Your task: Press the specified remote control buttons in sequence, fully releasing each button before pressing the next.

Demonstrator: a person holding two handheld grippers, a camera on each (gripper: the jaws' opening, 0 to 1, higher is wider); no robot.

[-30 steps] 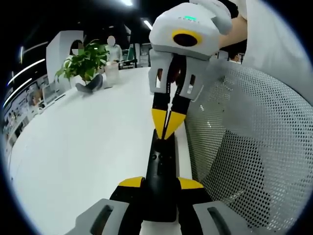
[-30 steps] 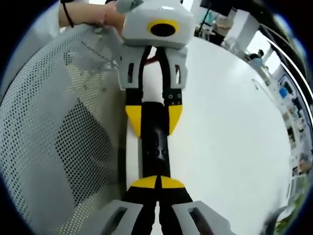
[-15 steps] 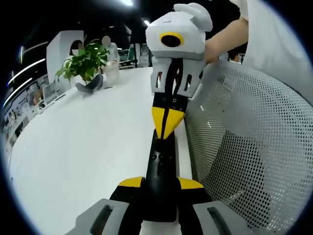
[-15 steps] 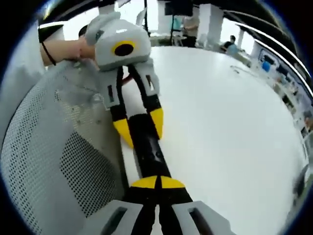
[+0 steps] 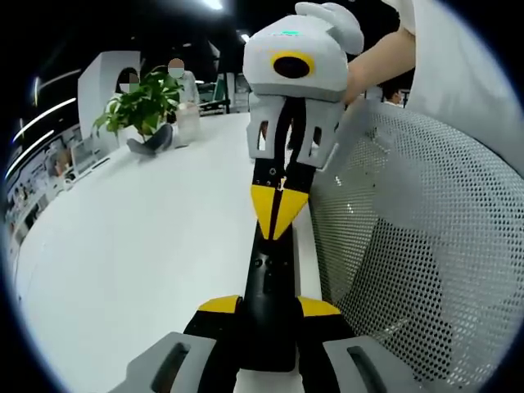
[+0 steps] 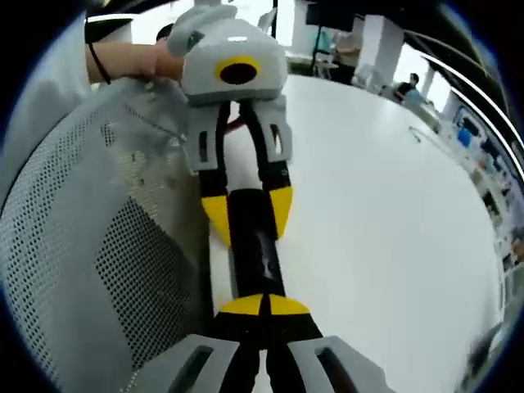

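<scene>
Holding remote [image 5: 268, 282] clamped in left gripper [image 5: 268, 304]; right gripper [image 5: 279, 214], closed, tips on buttons at 12 o'clock. Likely mid-press; release next.

The remote [image 5: 270, 282] is a long, slim black one lying flat along the table's [image 5: 147, 246] edge, small round buttons facing up. Its near end is clamped in the left gripper [image 5: 268, 309], and the right gripper's [image 5: 277, 214] closed yellow tips are sitting on its far end.
</scene>
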